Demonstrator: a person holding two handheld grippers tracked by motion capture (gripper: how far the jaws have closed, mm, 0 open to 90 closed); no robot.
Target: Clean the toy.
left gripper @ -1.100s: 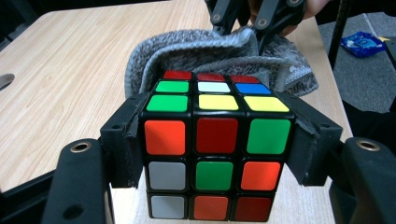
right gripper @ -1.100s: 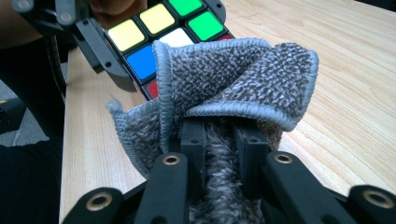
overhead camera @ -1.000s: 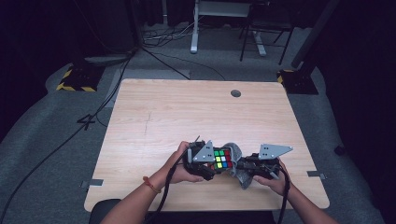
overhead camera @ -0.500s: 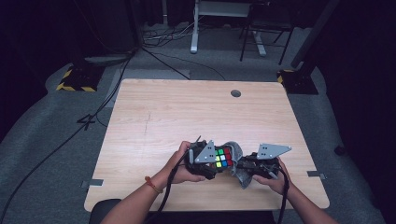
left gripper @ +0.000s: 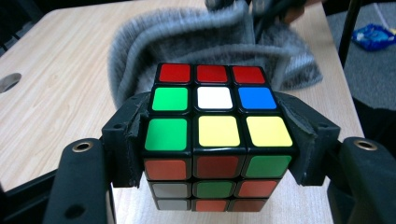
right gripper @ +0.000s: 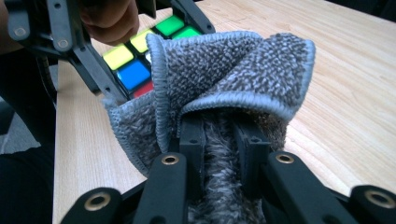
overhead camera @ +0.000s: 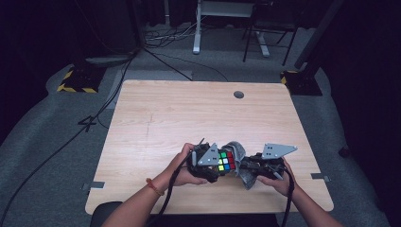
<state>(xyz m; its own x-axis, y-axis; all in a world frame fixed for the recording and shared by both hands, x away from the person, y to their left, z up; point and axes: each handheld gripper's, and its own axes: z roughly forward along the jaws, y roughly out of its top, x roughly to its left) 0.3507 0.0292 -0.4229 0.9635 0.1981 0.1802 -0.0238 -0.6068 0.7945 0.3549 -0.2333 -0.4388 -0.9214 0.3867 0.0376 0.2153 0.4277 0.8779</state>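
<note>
You are clamping the puzzle cube (left gripper: 215,140) in your left claw (left gripper: 215,135), its jaws pressing on the cube's two opposite sides around the lower and middle layers, so the top face with its red far row is standing clear above the pads. Your right claw (right gripper: 223,140) is pinching a bunched grey cloth (right gripper: 233,79), the jaws closed on a thick fold of it, with the rest of the cloth ballooning out ahead of the fingertips. Just beyond that claw's tips the cloth is meeting the cube, on the side facing away from your left claw; in the left gripper view it is draping behind the cube's far edge.

Seen from above, both claws are working close together near your edge of the worktop (overhead camera: 189,113), left claw (overhead camera: 213,163) and right claw (overhead camera: 246,171) facing each other with the cube (overhead camera: 225,161) and the cloth (overhead camera: 243,163) between them.

This looks like wiping the cube. To do it well, you should be keeping the left claw steady and level so the cube is not twisting between the pads; a push against the free top layer could turn it. Lead with the loose, padded bulge of cloth rather than the hard jaw tips, and sweep across the exposed face with light pressure toward your left claw, so the push seats the cube deeper rather than levering it out. The faces under the pads will need a re-grip.
</note>
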